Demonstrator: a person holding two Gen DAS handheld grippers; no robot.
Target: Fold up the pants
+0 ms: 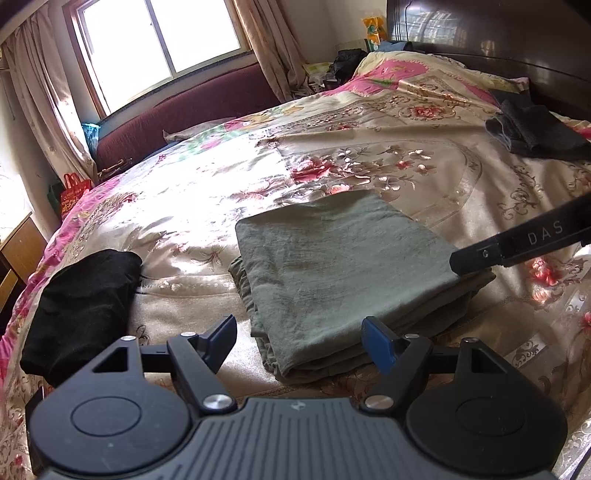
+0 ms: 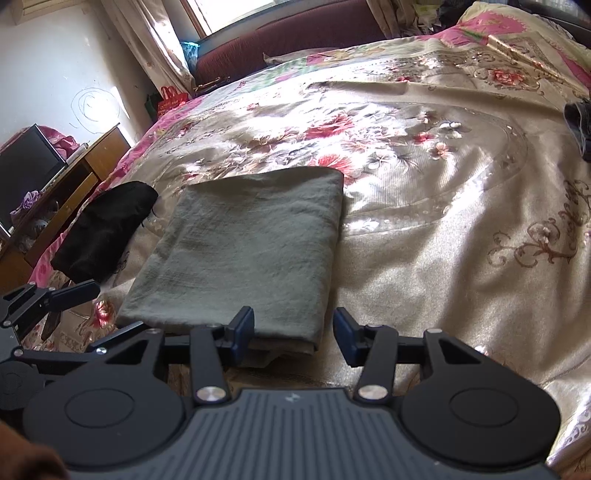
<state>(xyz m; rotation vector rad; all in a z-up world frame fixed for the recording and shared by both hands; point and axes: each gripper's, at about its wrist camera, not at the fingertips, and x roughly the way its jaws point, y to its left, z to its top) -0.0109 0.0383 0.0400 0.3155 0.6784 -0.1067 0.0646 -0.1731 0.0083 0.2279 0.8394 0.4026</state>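
On the bed's floral cover [image 1: 406,122], the pants [image 1: 332,273] lay folded into a flat grey-green rectangle of several layers, the stacked edges showing along the near side. In the left wrist view they sat at about twelve o'clock from the left gripper [image 1: 299,341], just beyond its fingertips; in the right wrist view the pants [image 2: 243,251] lay toward eleven o'clock from the right gripper [image 2: 293,336].

The left gripper's jaws stood wide apart, with nothing pressed between them; the near edge of the pants showed in the gap, but the pads [image 1: 378,345] did not visibly pinch the cloth. The right gripper's jaws stood partly apart. Its left pad [image 2: 242,332] lay over the near right corner of the pants, and whether it touched the cloth could not be told; the right pad hung over bare cover. No cloth was clamped. In the left view, a finger of the right gripper [image 1: 517,243] reached in from three o'clock, its tip at the right edge of the pants.

A black garment [image 1: 81,306] lay bunched at nine o'clock from the pants, near but apart, close to the bed's edge. Dark clothes [image 1: 535,133] were piled well apart at about two o'clock, near the dark headboard [image 1: 498,33]. A window [image 1: 159,37] with pale curtains stood at eleven o'clock, a maroon sofa [image 1: 192,107] below it, and a wooden cabinet [image 2: 74,181] stood beyond the bed's left edge.
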